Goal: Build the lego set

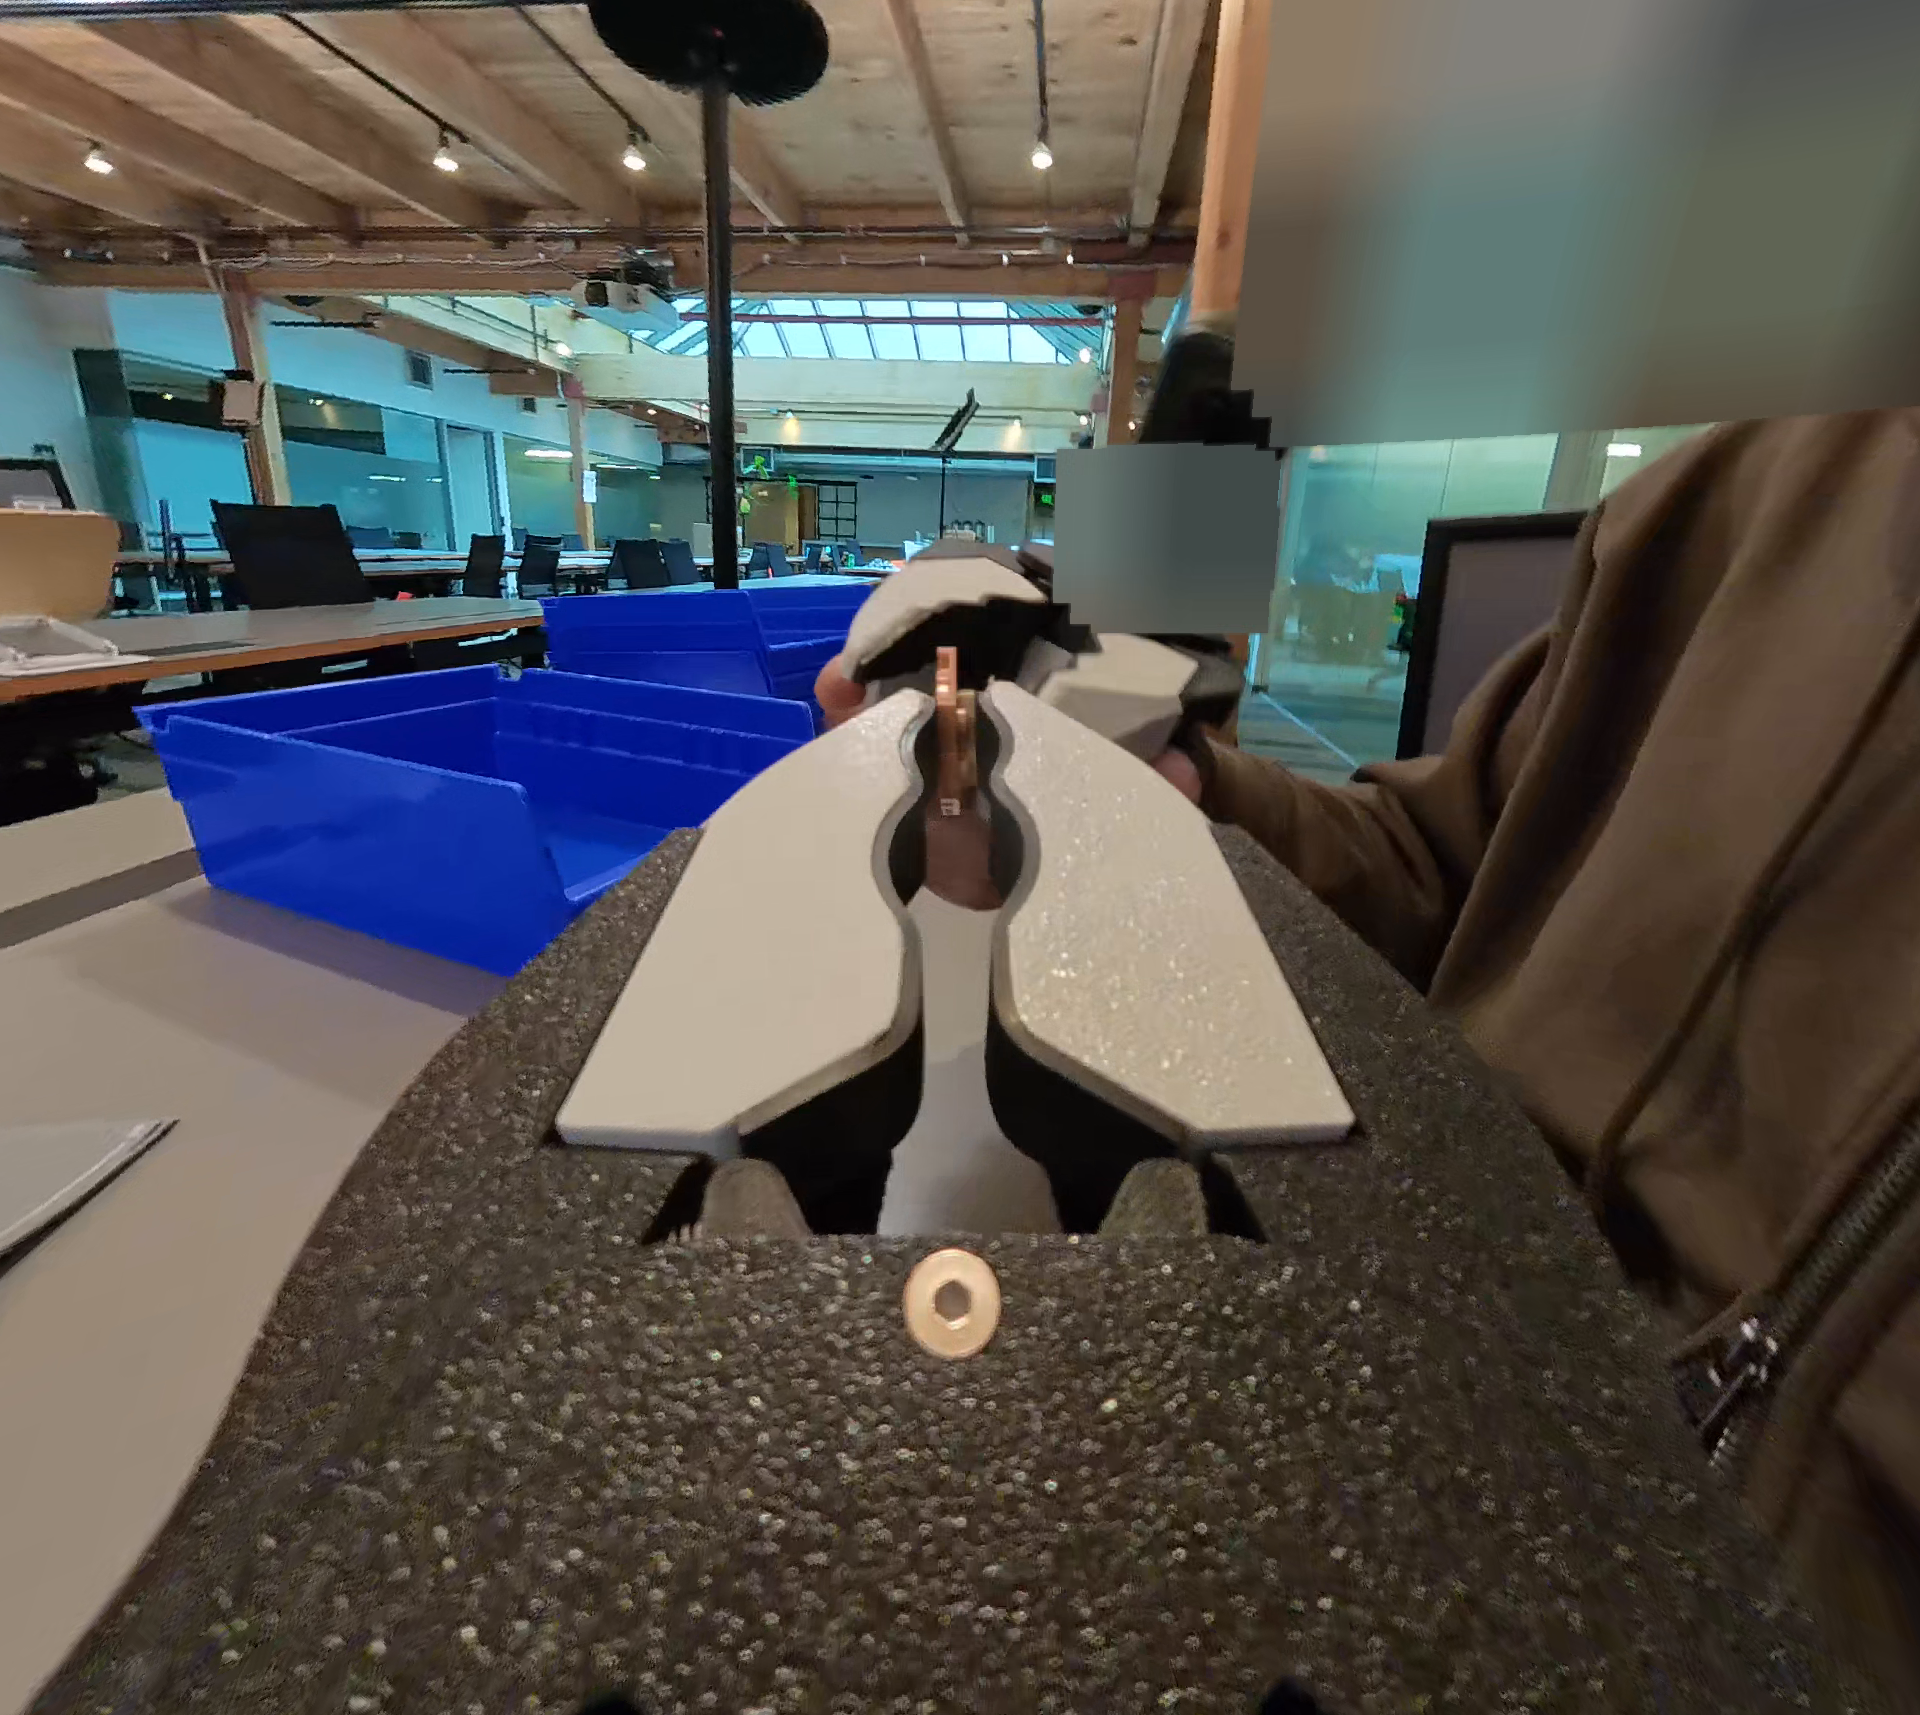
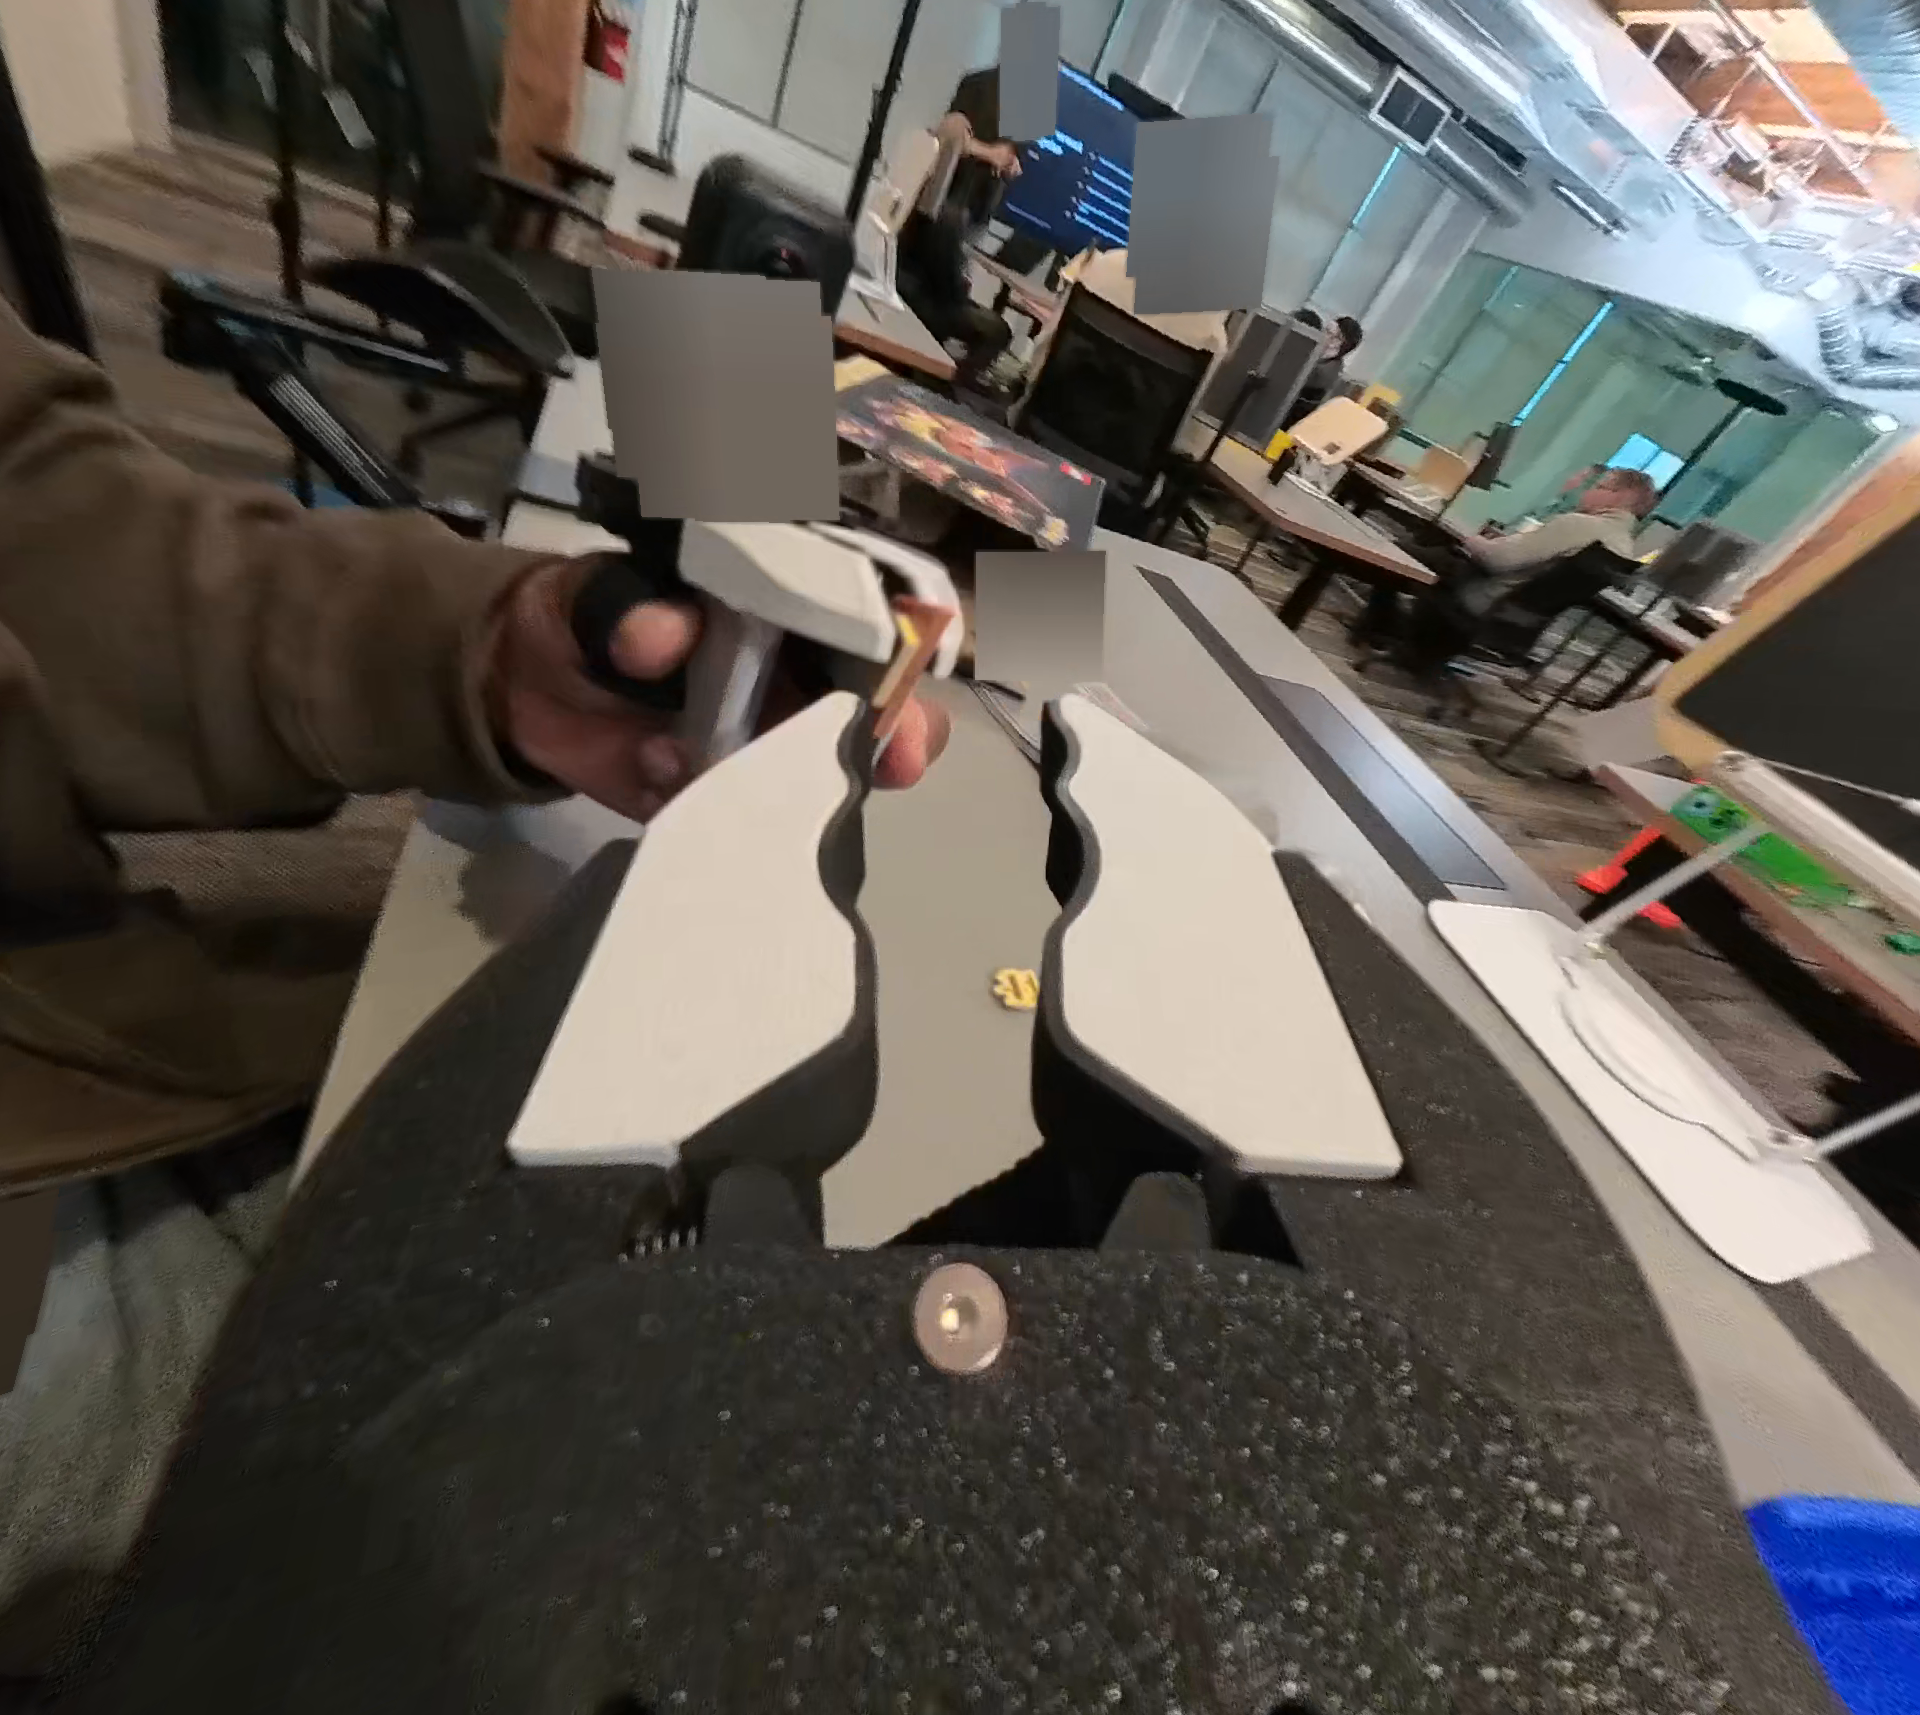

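My left gripper is shut on a thin brown lego piece and holds it upright above the table. The piece's top pokes out past the tips. Beyond it, the grey fingers of my right gripper face it, close to the piece's top. In the right wrist view my right gripper is open and empty. The left gripper's fingers show just past its left tip, clamping the brown piece with a yellow part. A small yellow lego piece lies on the grey table below.
Two blue bins stand on the table to the left, and a blue corner shows at lower right. A lego box lies farther back. A white monitor stand is to the right. A brown sleeve is close by. Only a small space, under 4 cm, lies between the two pairs of fingers.
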Action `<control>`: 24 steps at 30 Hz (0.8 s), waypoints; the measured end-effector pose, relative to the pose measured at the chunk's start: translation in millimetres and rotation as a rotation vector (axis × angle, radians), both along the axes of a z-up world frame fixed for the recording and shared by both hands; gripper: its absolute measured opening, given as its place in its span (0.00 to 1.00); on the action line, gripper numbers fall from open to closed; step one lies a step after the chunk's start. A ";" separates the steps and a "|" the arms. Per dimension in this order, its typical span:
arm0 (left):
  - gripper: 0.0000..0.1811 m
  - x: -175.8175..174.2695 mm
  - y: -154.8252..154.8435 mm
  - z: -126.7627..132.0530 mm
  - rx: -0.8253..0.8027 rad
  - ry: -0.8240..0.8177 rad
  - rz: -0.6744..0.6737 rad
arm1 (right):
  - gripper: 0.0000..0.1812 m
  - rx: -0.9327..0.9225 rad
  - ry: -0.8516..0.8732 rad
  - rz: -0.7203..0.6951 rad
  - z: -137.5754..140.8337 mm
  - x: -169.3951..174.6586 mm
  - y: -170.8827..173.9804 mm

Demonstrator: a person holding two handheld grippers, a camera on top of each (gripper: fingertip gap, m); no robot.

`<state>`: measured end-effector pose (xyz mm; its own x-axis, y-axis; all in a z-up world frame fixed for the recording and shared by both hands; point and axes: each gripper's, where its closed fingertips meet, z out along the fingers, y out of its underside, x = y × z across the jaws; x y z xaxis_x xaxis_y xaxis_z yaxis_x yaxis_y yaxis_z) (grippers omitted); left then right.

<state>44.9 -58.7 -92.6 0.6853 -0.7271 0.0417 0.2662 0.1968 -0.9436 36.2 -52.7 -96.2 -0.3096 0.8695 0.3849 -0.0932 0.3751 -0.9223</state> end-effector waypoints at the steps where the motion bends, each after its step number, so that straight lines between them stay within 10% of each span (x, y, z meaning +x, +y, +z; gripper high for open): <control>1: 0.03 2.1 -1.2 -0.5 0.014 0.022 -0.004 | 0.16 -0.024 0.005 0.013 2.7 0.9 -0.3; 14: 0.03 9.5 -4.0 -4.3 0.028 0.127 0.001 | 0.17 -0.001 0.017 0.038 -0.1 3.7 -0.6; 24: 0.03 -13.8 30.7 -18.5 -0.499 -0.373 -0.174 | 0.26 0.270 0.005 -0.073 -33.7 -10.1 21.1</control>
<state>31.0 -28.0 -111.1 0.4328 -0.6580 0.6162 0.5827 -0.3173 -0.7482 26.1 -31.6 -129.9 -0.2472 0.7550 0.6074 -0.0613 0.6134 -0.7874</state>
